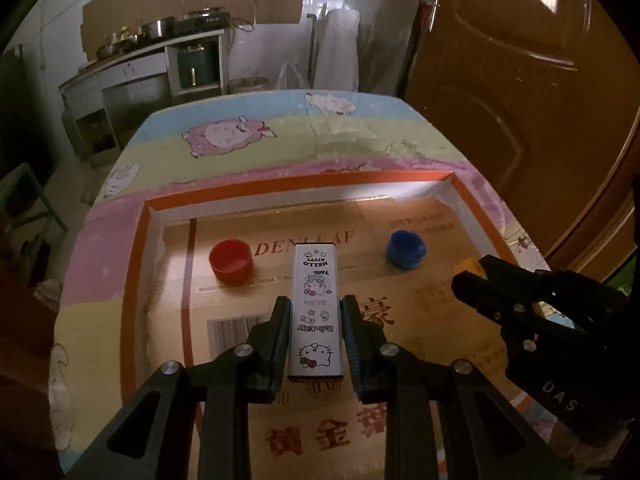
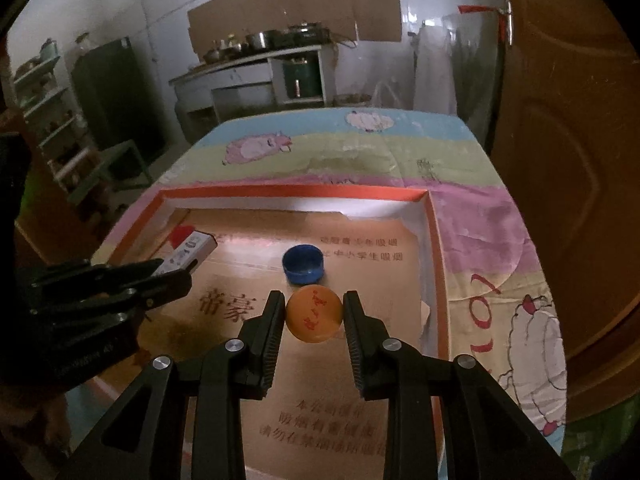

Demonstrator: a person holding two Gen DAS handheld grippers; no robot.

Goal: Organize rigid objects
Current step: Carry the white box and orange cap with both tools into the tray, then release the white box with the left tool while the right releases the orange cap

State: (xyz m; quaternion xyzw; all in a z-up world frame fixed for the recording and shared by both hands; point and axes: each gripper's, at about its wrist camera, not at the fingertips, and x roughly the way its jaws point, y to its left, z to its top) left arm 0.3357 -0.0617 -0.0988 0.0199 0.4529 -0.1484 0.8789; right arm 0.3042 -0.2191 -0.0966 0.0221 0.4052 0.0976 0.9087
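Tray [image 1: 138,264] rim encloses both loaded grippers — bare cardboard floor between caps.

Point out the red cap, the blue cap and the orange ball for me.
red cap [image 1: 231,261], left wrist view, on its open top.
blue cap [image 2: 303,264], right wrist view, on its side wall.
orange ball [image 2: 314,314], right wrist view, on its printed front.

A dim room is shown. A white wall [image 1: 260,44] across the upper frame is partly covered by cardboard sheets [image 1: 192,4]. Below them, at upper left of the left wrist view, a white counter [image 1: 132,64] is loaded with metal pots [image 1: 156,28]. A brown panelled door [image 1: 520,80] fills the right side. A dark cabinet [image 2: 104,88] and shelves [image 2: 48,100] are seen at the left of the right wrist view.
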